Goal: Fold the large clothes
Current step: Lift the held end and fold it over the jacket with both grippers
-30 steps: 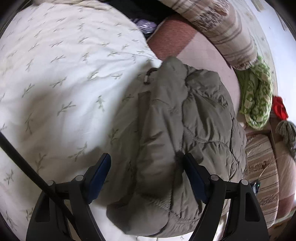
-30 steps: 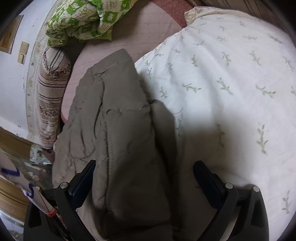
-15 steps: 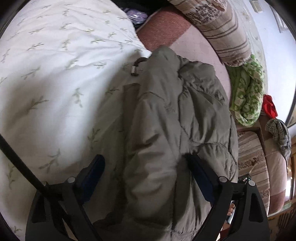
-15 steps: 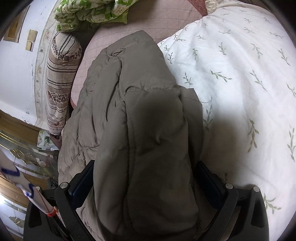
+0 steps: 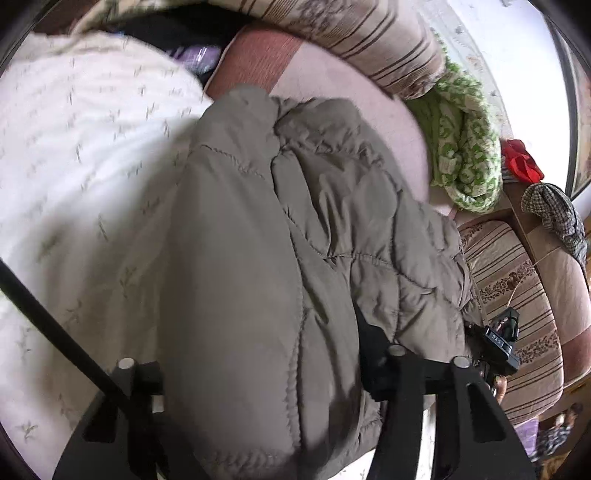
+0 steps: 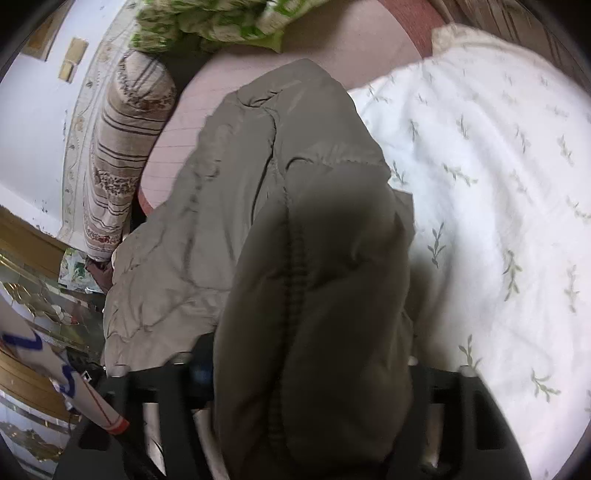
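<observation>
**Olive quilted jacket bunched between both your grippers**

Olive puffy jacket (image 5: pixel 332 229) lies on the pinkish bed sheet (image 5: pixel 351 92), partly over the white leaf-print duvet (image 5: pixel 74 166). Your left gripper (image 5: pixel 258 376) has a thick fold between its closing jaws, pads pressed into it. Your right gripper (image 6: pixel 306 376) does the same, jaws closing on another fold that fills the gap. Jacket bulk hides the fingertips in both views.

Around it: a striped bolster (image 5: pixel 369 33), a green-and-white patterned cloth (image 5: pixel 465 155) and a black cable (image 5: pixel 55 325).

Left view only: a red cloth (image 5: pixel 521 162), a checked cloth (image 5: pixel 554 210), a striped cushion (image 5: pixel 517 295). Right view only: a wall with switch plates (image 6: pixel 70 62) and a white roll with blue marks (image 6: pixel 55 373).
</observation>
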